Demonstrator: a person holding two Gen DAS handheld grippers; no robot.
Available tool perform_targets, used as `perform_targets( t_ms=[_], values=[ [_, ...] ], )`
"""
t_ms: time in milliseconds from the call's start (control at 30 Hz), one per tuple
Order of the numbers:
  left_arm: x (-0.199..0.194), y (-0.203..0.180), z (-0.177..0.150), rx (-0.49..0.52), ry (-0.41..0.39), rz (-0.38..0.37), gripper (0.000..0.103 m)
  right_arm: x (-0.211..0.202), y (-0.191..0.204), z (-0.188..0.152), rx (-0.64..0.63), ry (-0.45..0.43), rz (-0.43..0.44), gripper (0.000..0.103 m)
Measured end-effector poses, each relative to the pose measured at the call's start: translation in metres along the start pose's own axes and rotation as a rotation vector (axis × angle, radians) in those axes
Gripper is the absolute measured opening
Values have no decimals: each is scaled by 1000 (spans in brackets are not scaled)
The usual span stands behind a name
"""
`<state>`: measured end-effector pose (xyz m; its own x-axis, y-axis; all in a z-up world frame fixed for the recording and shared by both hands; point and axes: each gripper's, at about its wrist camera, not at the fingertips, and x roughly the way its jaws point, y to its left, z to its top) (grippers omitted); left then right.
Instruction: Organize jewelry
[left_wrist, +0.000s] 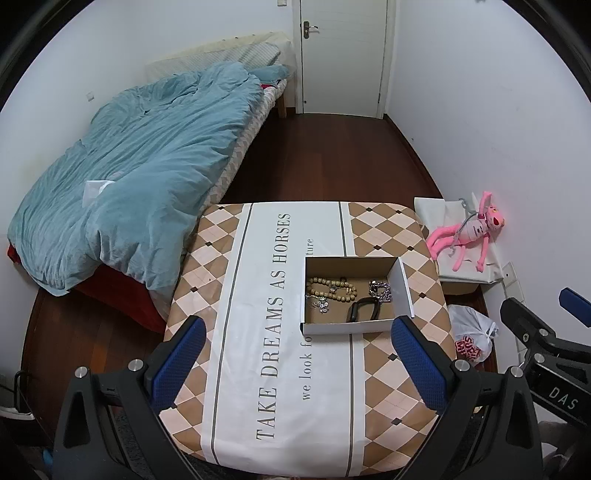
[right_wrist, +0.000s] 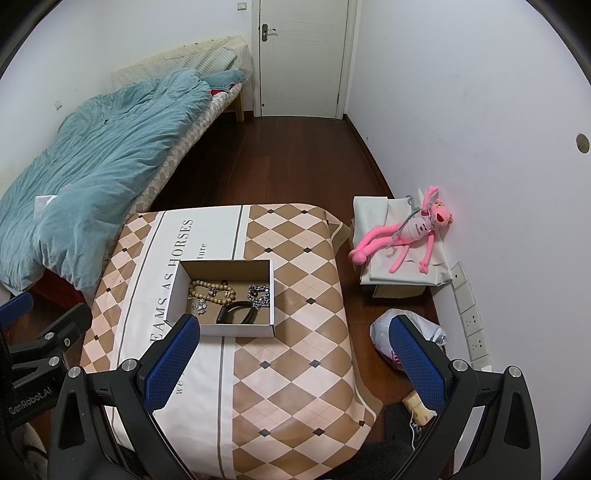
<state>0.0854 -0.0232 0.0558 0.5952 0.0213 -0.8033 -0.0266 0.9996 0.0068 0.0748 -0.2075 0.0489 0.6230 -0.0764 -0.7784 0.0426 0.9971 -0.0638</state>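
Your jewelry already lies inside the cardboard box (left_wrist: 356, 291): wooden bead bracelet (left_wrist: 330, 288), silver chain (left_wrist: 380, 290), black bangle (left_wrist: 364, 312). Both your left hand-held gripper (left_wrist: 299, 363) and right hand-held gripper (right_wrist: 291, 363) hang spread and empty, short of the box; the desk (left_wrist: 258, 258) around it looks bare.

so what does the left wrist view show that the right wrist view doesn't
Only the left wrist view shows the full printed line TAKE DREAMS AS HORSES and the right gripper at its edge.

Only the right wrist view shows the wall sockets, the round hole in the wall and the left gripper at its edge.

Both show the open cardboard box holding a bead bracelet, a silver chain and a black band, plus the bed and pink plush toy.
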Motion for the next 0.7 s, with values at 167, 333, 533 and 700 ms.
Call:
perform_targets(
  t_ms=[167, 333, 533, 700],
  values=[
    [2, -1, -2, 1, 4, -3, 102, 1, 1, -1, -5, -1, -8, 103],
    [2, -2, -2, 0, 5, -3, 102, 1, 1, -2, -2, 2, -8, 103],
    [3, -1, -3, 2, 7, -4, 102, 3, 0, -3, -5, 7, -9, 103],
    [3, 1, -6, -10, -1, -4, 102, 5, -1, -3, -9, 14, -6, 103]
  ],
)
